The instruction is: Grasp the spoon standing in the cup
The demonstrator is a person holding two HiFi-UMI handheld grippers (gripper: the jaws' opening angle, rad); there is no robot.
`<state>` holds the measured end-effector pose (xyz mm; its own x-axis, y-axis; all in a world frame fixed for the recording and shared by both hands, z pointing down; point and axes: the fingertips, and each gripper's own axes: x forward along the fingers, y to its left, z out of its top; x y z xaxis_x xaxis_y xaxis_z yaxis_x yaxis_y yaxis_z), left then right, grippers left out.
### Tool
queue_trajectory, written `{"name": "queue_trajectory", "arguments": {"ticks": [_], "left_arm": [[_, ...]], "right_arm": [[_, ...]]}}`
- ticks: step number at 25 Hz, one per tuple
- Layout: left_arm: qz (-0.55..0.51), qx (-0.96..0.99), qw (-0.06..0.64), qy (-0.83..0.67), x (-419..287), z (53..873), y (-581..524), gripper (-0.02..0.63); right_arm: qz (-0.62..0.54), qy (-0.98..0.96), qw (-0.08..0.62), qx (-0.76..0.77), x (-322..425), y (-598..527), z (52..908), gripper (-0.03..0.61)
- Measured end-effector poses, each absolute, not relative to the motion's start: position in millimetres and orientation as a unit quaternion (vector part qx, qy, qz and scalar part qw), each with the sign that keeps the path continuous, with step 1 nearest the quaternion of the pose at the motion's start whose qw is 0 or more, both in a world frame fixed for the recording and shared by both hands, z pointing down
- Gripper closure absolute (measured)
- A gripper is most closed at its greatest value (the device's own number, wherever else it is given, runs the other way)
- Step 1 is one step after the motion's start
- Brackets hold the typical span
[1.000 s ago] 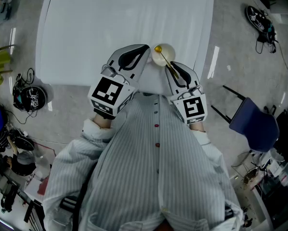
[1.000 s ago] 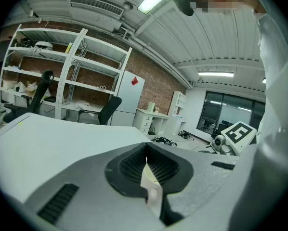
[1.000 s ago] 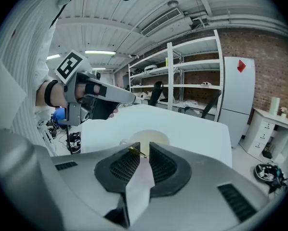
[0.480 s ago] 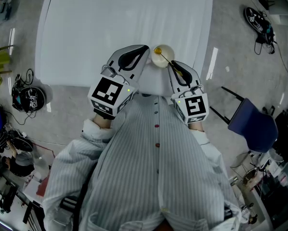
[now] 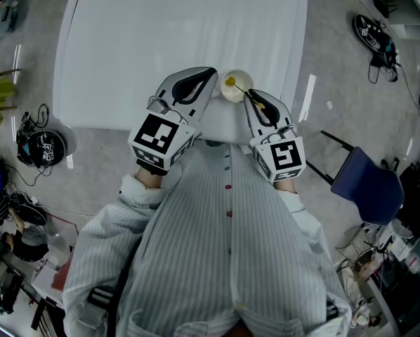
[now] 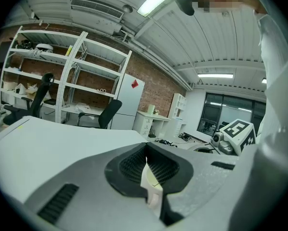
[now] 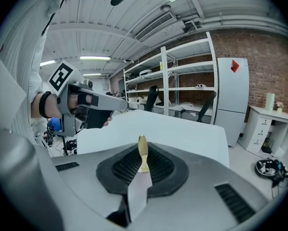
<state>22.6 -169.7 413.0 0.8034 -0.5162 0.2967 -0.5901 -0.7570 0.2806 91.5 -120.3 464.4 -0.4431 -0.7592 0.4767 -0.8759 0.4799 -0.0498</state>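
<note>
A small pale cup (image 5: 241,91) stands near the front right edge of the white table (image 5: 161,34). A golden spoon (image 5: 230,83) leans in it, its handle running down-right into my right gripper (image 5: 251,98). That gripper's jaws have just been closing and are shut on the spoon handle (image 7: 142,152), which pokes up between the pads in the right gripper view. The cup itself is hidden there. My left gripper (image 5: 208,73) rests just left of the cup, shut with nothing in it (image 6: 146,149).
The person's striped coat fills the lower head view. A blue chair (image 5: 368,177) stands at the right, headphones (image 5: 41,142) lie on the floor at the left, and shoes (image 5: 373,31) at the upper right. Shelving (image 7: 182,76) and a white fridge (image 7: 233,105) stand beyond the table.
The right gripper's jaws have narrowed onto the spoon handle. The left gripper has stayed where it was. The whole view has shifted a little.
</note>
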Motion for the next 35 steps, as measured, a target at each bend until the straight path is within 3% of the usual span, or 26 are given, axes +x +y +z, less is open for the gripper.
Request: {"name": "queue_trajectory", "arguments": {"ticks": [22,35], "left_arm": [[0.079,0.939,0.163,-0.293,25,385,-174,0.603],[0.061,0.935,0.153,-0.315,13,365,-175,0.603]], "right_arm": [[0.166,-0.848,0.131,0.486,98,-125,403,0.549],[0.150,-0.869,0.038,0.470,98,-143,333,0.549]]}}
